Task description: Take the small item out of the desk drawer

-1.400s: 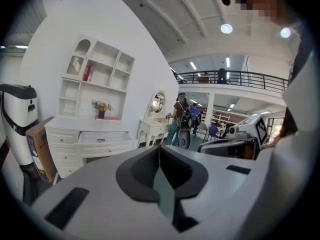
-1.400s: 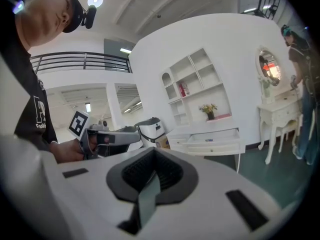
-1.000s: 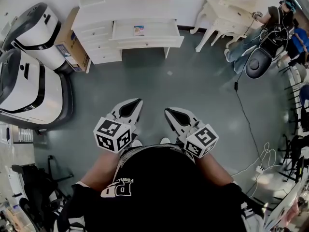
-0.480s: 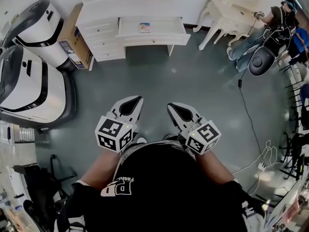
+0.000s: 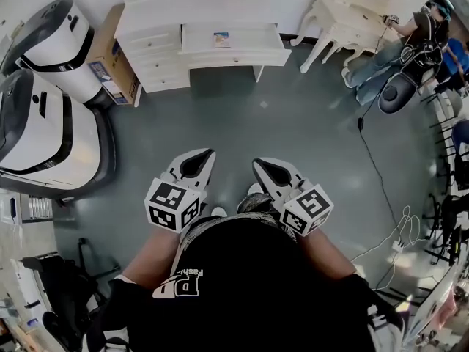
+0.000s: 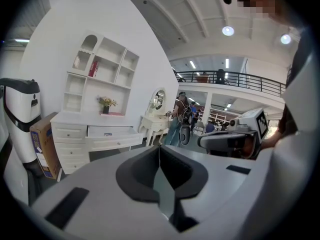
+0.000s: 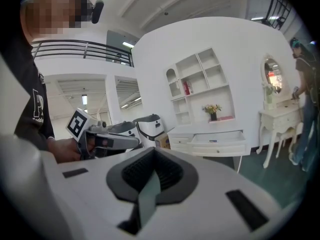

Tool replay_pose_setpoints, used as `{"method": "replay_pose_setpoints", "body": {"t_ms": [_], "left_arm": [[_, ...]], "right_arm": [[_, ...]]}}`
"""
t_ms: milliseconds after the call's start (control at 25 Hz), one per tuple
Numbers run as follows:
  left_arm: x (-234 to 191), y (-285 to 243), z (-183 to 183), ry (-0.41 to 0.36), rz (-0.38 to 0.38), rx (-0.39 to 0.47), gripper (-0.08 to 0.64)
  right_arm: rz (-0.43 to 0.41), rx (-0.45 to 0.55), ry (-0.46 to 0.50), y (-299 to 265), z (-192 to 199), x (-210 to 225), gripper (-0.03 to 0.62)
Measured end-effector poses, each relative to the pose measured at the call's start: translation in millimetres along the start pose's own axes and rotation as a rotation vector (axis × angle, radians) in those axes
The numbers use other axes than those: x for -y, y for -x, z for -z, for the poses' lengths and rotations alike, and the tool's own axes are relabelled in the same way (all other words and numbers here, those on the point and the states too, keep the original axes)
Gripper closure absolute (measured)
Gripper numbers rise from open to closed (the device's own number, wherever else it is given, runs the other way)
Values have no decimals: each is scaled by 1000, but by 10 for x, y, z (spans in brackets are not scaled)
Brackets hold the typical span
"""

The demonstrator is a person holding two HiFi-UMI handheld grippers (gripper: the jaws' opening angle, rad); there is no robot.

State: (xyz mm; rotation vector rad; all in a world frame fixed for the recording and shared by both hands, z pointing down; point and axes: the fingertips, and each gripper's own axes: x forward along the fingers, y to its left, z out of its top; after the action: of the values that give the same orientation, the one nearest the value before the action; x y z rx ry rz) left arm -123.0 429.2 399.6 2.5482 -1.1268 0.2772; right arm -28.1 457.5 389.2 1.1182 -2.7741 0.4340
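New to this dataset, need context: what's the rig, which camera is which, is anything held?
No robot here: a person holds a two-jaw gripper in each hand. The head view looks down from the person's head and shows the left gripper and right gripper above a grey floor. The other two pictures come from cameras riding on each gripper, looking along its jaws. In both, the jaws are together with nothing between them. Across the floor stands a white desk with its drawer pulled open; a small item lies inside. Neither gripper is near it.
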Motion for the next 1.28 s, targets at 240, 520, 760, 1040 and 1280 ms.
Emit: {"method": "replay_pose_setpoints", "body": {"t_ms": [240,520,760,1040,1280], "left_arm": [[-92,-54,-36,17,2,11,543],[-212,-197,-21,24,-9,-3,543],[-434,-434,-149,52,-21,5,543],[-704,-839,-341,119,-20,7,543],[-887,-1307,-509,99,-35,-5,543]], "right_arm": [[2,0,-4,-99,-60,61,583],[0,20,-21,-287,-119,296,583],[-8,41,-28,-509,-238,597,583],[-6,47,-54,-780,-391,1063,583],[-19,34,-73,-1023,-491,1514,583]]}}
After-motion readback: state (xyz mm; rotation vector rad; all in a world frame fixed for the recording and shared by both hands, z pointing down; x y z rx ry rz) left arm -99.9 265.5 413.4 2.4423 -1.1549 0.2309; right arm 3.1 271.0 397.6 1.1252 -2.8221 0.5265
